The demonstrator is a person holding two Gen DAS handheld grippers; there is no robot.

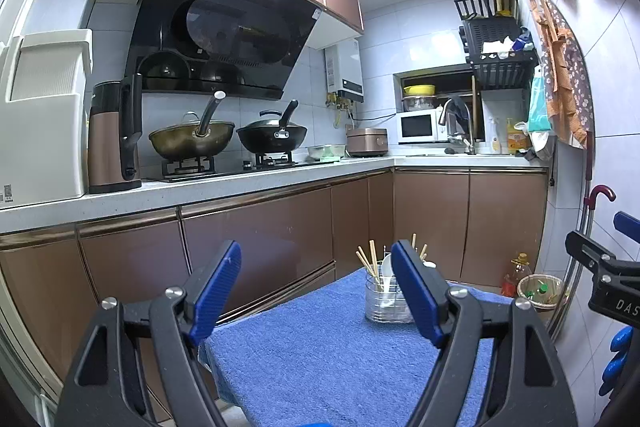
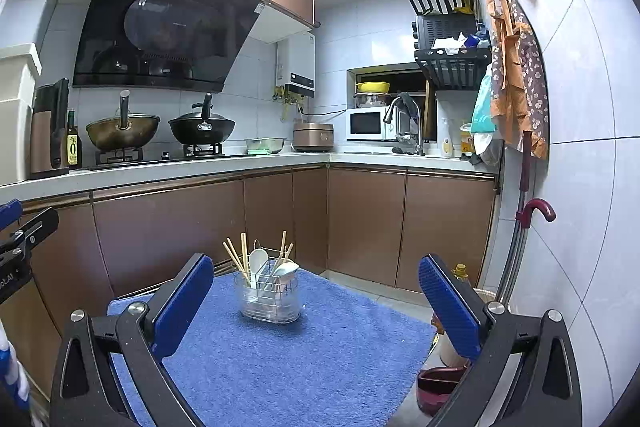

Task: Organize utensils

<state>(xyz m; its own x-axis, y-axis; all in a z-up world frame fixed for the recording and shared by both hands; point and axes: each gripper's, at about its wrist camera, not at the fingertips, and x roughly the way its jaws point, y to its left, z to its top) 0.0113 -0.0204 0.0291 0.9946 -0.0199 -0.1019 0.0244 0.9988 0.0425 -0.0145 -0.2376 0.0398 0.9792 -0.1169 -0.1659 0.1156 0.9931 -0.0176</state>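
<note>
The black body of the right gripper, seen at the edge of the left wrist view, bears the white letters "DAS", cut off by the frame; a dark bottle on the counter beside the stove carries a large "0" on its label

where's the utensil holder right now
The holder stands at the far middle of the blue towel, beyond both sets of open jaws, with chopsticks and white spoons in it.
</note>
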